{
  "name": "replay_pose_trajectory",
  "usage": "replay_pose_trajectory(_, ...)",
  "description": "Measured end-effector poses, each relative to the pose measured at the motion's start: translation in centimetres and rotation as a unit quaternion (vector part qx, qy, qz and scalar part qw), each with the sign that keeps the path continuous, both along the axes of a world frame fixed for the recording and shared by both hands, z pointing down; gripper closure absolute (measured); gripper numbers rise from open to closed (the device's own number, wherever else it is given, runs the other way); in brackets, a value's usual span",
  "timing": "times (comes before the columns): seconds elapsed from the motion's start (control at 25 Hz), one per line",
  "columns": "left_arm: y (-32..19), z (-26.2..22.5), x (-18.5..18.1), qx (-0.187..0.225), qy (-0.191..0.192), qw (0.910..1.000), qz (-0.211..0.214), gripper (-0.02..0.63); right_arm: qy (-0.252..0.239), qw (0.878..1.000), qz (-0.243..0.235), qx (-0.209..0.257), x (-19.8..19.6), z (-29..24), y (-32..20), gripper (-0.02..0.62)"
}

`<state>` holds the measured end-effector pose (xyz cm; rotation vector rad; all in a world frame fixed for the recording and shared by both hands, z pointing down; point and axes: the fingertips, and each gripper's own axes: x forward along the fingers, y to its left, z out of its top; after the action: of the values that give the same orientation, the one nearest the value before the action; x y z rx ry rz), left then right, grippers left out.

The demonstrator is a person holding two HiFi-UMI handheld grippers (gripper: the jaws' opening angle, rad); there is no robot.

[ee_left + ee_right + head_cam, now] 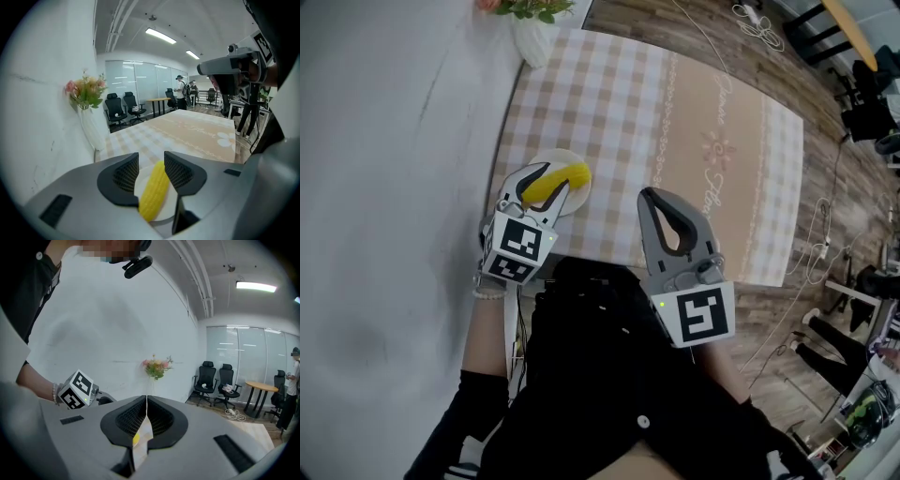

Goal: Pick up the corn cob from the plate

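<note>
The corn cob [559,180] is lying on a small pale plate [578,200] at the near left corner of the table [609,103], which is wearing a checked cloth. The left gripper [550,185] is hovering over that plate with its jaws standing apart on either side of the cob. In the left gripper view the corn cob [153,192] is sitting lengthwise in the gap of the left gripper [151,157]. There is clear space between it and the left jaw, its far tip is lying close by the right jaw, and the plate [139,181] is showing beneath. No pad is pressing on it.

The right gripper [646,194] is hanging to the right of the plate, over the near edge of the table, well apart from the cob. Its jaws are meeting tip to tip with nothing between them, as the right gripper [146,399] is showing in its own view.

A white vase [534,39] of flowers is standing at the far left of the table, against the wall [384,141].
</note>
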<state>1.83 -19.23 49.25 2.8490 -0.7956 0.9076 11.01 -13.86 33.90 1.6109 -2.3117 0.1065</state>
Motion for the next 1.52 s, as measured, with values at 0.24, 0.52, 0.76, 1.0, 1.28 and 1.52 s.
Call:
replay_pose_trajectory(0.24, 0.2, 4.0, 0.7, -0.028, -0.058, 0.9967, 0.048, 0.364, 0.002, 1.0, 0.014, -0.007, 0.6, 0.5, 0.4, 0.552)
replay_pose_trajectory(0.52, 0.3, 7.6, 1.0, -0.047, -0.103, 0.9899, 0.085, 0.351, 0.003, 0.999, 0.033, -0.02, 1.3, 1.2, 1.1, 0.552)
replay_pose_trajectory(0.76, 0.0, 9.9, 0.9, -0.092, -0.103, 0.9873, 0.078, 0.337, 0.005, 0.999, 0.044, -0.026, 2.1, 1.4, 1.5, 0.552)
replay_pose_trajectory(1.0, 0.2, 11.4, 1.1, -0.105, -0.116, 0.9834, 0.091, 0.334, 0.007, 0.998, 0.048, -0.028, 2.1, 1.6, 1.4, 0.552)
replay_pose_trajectory(1.28, -0.5, 11.7, 1.5, -0.099, -0.122, 0.9825, 0.1, 0.333, 0.006, 0.998, 0.05, -0.032, 2.2, 1.9, 1.4, 0.552)
replay_pose_trajectory(1.52, -0.7, 12.2, 1.8, -0.094, -0.143, 0.9771, 0.126, 0.331, 0.006, 0.998, 0.047, -0.033, 2.0, 2.0, 1.5, 0.552)
